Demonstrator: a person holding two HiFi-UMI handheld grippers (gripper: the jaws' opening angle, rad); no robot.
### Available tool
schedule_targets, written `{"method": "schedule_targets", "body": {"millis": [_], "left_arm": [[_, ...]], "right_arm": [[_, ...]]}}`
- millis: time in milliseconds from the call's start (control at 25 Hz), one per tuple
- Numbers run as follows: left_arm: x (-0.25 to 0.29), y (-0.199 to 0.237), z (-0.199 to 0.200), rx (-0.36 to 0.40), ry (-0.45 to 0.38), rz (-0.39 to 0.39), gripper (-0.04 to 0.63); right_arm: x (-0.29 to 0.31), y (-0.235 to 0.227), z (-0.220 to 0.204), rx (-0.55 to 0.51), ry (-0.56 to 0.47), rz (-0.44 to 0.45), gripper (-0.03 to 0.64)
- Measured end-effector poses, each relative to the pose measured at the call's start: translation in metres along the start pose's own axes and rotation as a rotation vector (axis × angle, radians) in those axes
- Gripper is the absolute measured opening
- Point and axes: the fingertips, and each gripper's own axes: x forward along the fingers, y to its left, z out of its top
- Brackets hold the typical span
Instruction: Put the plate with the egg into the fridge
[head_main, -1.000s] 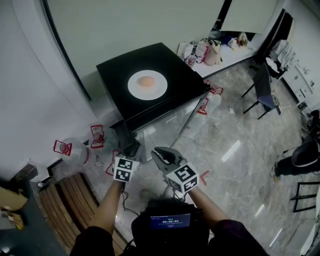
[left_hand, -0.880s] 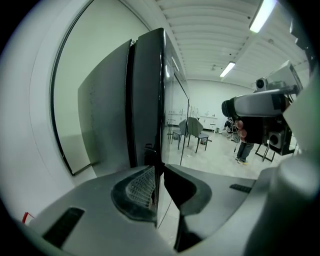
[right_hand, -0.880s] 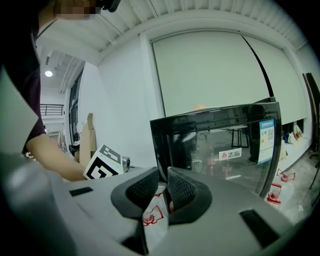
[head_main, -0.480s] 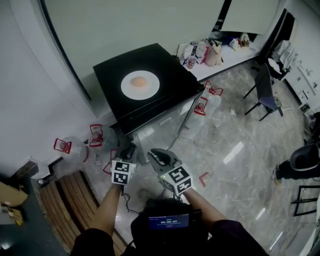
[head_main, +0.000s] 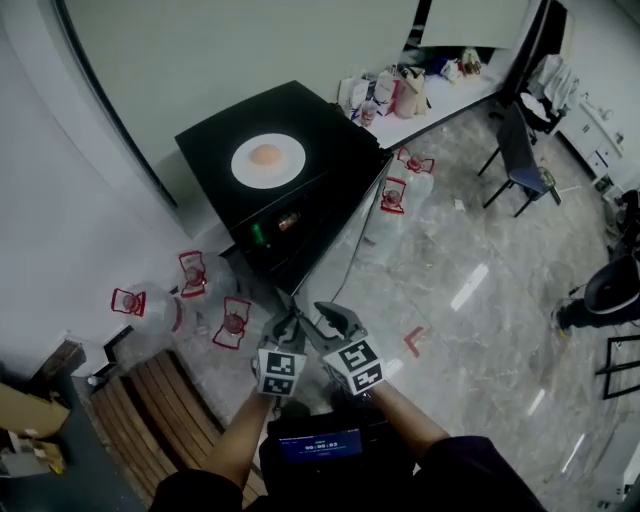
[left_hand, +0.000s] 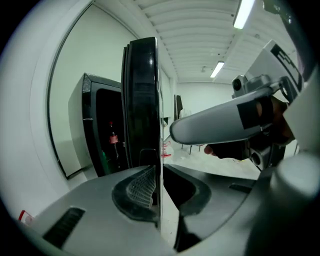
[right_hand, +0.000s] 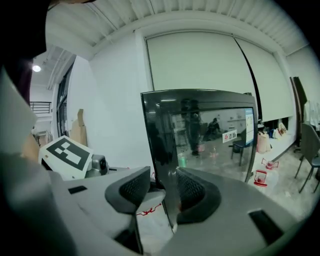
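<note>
The plate (head_main: 290, 170) carries the egg (head_main: 265, 154) at its centre. It rests on top of the fridge (head_main: 330, 140), at 12 o'clock from both tongs in the head view. The fridge front is open, and a green item (head_main: 259, 234) and a red item (head_main: 290, 220) show inside. The door (left_hand: 142, 100) swings out toward 6 o'clock, reaching the tongs.

The left tongs (left_hand: 159, 190) are closed on the door edge. The right tongs (right_hand: 162, 192) straddle the same door just beside them. Their jaws have just been opening: the right pad sits close to the glass and the left pad stands clear, so they hold nothing.

Clear jugs (head_main: 140, 305) with red handles stand on the floor (head_main: 450, 250) at 9 o'clock from the tongs. A chair (head_main: 520, 165) stands at 2 o'clock.
</note>
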Motion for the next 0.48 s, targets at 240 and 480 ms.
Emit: {"method": "schedule_targets", "body": {"millis": [240,480], "left_arm": [[-0.007,-0.034,-0.001,0.041,-0.042,-0.184,0.049],[-0.012,-0.035,-0.001,0.02,-0.058,-0.267,0.049]], "right_arm": [[-0.01,0.005,0.011,-0.006,-0.056,-0.192,0.267],[-0.015,-0.006,0.017,0.009,-0.072,-0.362,0.285]]}}
